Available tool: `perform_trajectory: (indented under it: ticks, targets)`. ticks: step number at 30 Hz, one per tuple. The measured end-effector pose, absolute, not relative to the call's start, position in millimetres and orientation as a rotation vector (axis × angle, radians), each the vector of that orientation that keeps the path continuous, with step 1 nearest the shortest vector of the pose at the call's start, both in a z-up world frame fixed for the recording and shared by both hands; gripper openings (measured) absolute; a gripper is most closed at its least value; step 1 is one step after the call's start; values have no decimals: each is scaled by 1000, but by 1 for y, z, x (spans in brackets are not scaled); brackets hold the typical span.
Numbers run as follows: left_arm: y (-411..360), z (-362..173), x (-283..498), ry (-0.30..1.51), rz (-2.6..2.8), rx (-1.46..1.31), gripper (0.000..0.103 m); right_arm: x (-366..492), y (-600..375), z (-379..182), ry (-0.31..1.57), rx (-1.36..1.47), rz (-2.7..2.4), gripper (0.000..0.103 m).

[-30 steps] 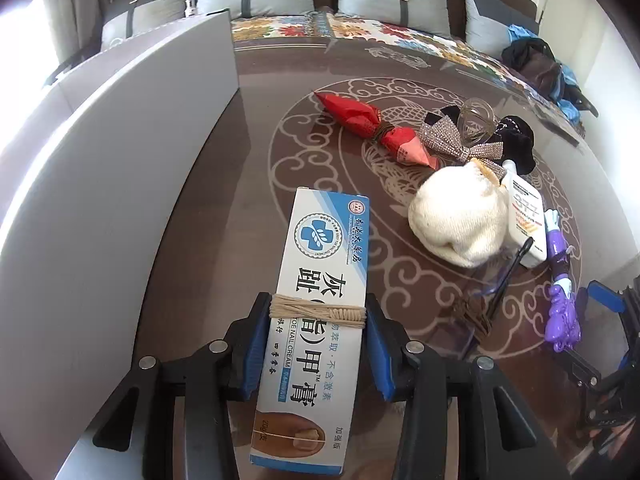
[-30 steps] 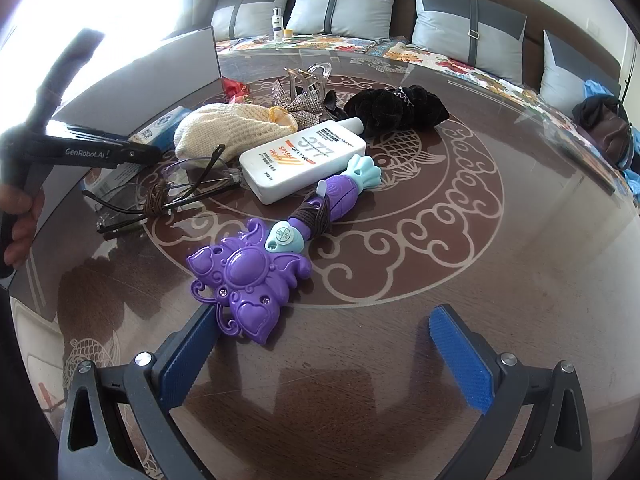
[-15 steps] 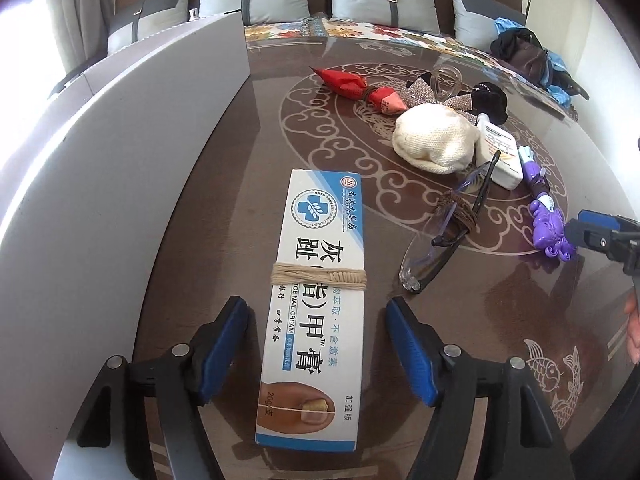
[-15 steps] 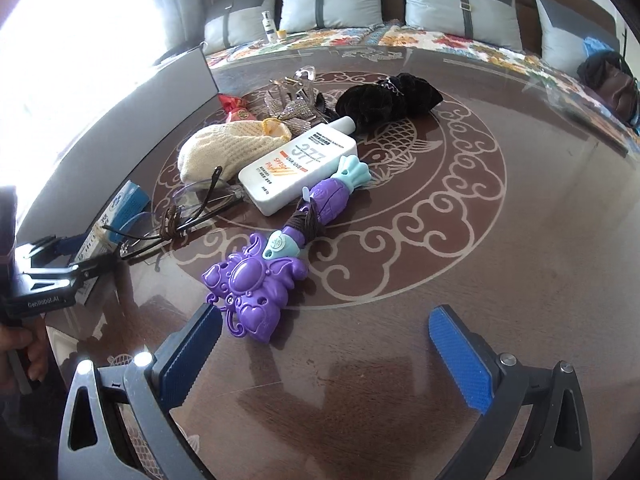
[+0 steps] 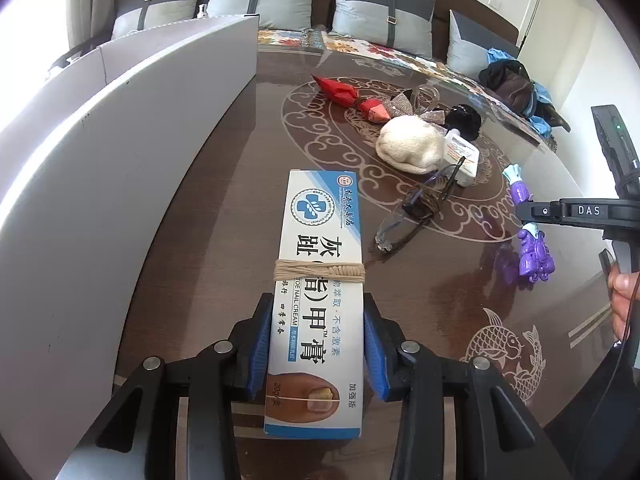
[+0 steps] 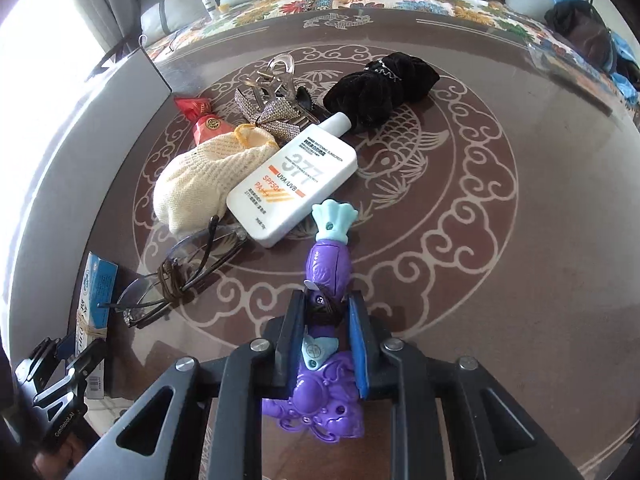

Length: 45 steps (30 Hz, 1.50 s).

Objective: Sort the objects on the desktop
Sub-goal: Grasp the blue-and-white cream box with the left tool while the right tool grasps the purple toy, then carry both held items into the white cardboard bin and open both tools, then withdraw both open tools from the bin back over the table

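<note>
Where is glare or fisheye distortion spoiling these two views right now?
Left wrist view: window light blows out the upper left, and the grey box wall bows into a curve; the cream box stays sharp. Right wrist view: the left edge is washed white, sheen on the glass tabletop dulls its pattern, and the purple toy reads clearly.

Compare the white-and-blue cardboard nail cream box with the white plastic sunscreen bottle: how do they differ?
1. The nail cream box is a long squared carton; the sunscreen bottle is flat with rounded corners and a cap.
2. The box has a tan rubber band round its middle; the bottle has none.
3. The box sits between the left claw's closing jaws; the bottle lies untouched.
Both are mainly white with printed labels.
</note>
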<state>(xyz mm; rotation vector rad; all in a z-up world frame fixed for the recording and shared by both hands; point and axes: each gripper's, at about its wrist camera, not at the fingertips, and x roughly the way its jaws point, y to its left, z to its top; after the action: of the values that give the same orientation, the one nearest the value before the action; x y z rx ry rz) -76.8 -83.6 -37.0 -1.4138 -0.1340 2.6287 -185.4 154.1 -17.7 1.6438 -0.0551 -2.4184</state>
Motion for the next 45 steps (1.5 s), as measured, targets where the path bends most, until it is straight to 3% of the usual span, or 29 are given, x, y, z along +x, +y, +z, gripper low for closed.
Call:
perform_trajectory:
  ticks: [3, 9, 17, 24, 31, 32, 34, 35, 37, 40, 44, 45]
  targets:
    - [-79, -23, -64, -165, 2642, -1338, 41, -165, 169, 2, -109, 1555, -2410, 22]
    - [-99, 34, -50, -281, 2721, -1132, 41, -135, 140, 58, 33, 1338, -2453, 22]
    - [-210, 101, -52, -406, 2901, -1023, 41, -128, 0, 127, 33, 1078, -2274, 22]
    - [-336, 74, -66, -445, 3051, -1280, 41, -115, -156, 133, 68, 1022, -2042, 22]
    - [-385, 13, -83, -470, 2941, -1655, 41, -97, -251, 58, 214, 1203, -1887, 23]
    - [-383, 13, -83, -431, 2944, -1642, 42, -96, -257, 48, 233, 1232, -1883, 27]
    - [-379, 15, -81, -409, 2943, -1615, 64, -96, -261, 33, 245, 1268, -1884, 52]
    - [-377, 18, -78, -405, 2965, -1593, 68, -95, -259, 33, 232, 1255, -1896, 65]
    - [-376, 27, -72, -418, 3019, -1539, 85, -94, -246, 39, 200, 1214, -1930, 70]
    - [-362, 44, -62, -485, 3057, -1428, 85, -99, -211, 57, 115, 1147, -2002, 72]
    - [-309, 68, -55, -443, 3008, -1273, 85, -104, -134, 83, 73, 981, -2205, 97]
    - [-289, 74, -54, -418, 2977, -1232, 86, -104, -111, 83, 83, 955, -2260, 98]
